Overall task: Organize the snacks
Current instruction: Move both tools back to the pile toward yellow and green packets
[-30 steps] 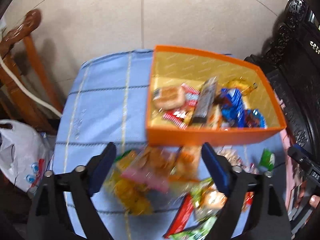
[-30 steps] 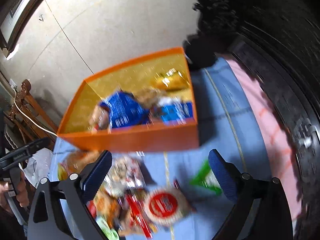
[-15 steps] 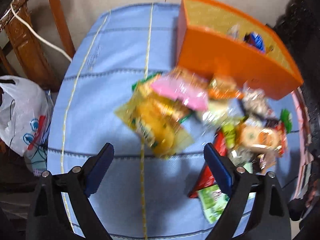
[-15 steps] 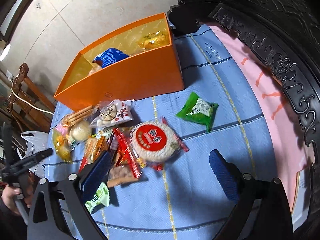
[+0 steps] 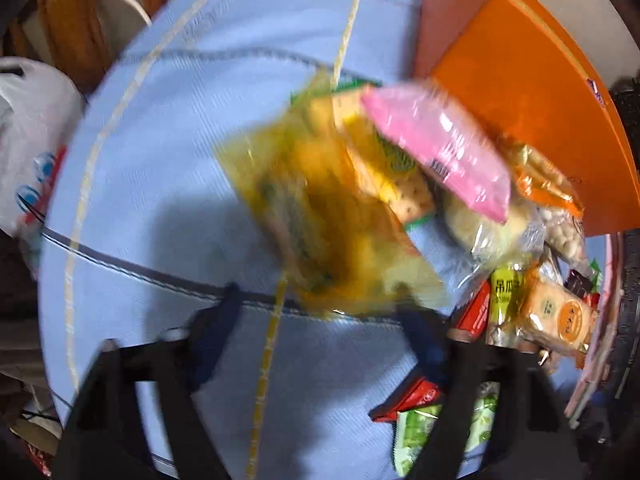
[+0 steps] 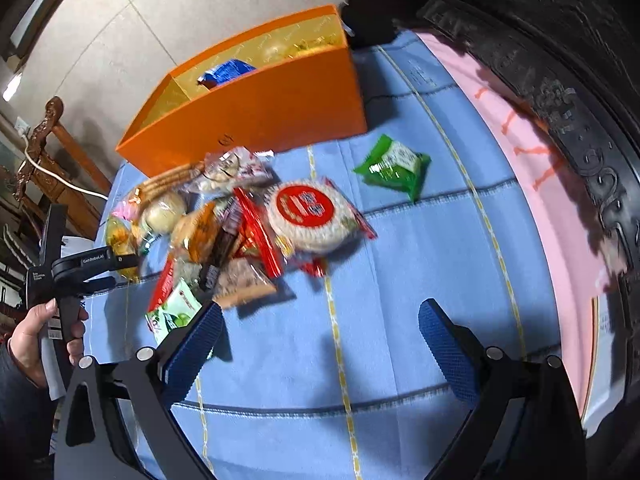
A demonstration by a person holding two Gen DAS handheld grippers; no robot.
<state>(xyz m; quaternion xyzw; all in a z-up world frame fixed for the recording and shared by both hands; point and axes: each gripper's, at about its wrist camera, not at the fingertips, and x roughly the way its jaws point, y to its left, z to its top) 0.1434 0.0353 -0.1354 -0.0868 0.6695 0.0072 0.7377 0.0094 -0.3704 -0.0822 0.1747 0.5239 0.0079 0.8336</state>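
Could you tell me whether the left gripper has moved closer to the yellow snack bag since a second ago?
Yes. The left gripper has dropped toward the yellow snack bag; bag and blue tablecloth loom larger, and its jaws are closing.

Your left gripper [image 5: 320, 332] points down with jaws closing around the yellow snack bag's [image 5: 320, 216] near end; a pink packet [image 5: 436, 144] lies beside the orange box [image 5: 532, 92].

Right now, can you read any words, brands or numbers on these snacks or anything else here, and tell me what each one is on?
"GenRoboAI": white print on the black body of the left tool.
"吊瓜": likely, on the yellow-green packet; blurred.
Round rice cake pack: white characters on its red label, too blurred to read.
Green packet: white label, too small to read.
Pink packet: barcode only, digits unreadable.
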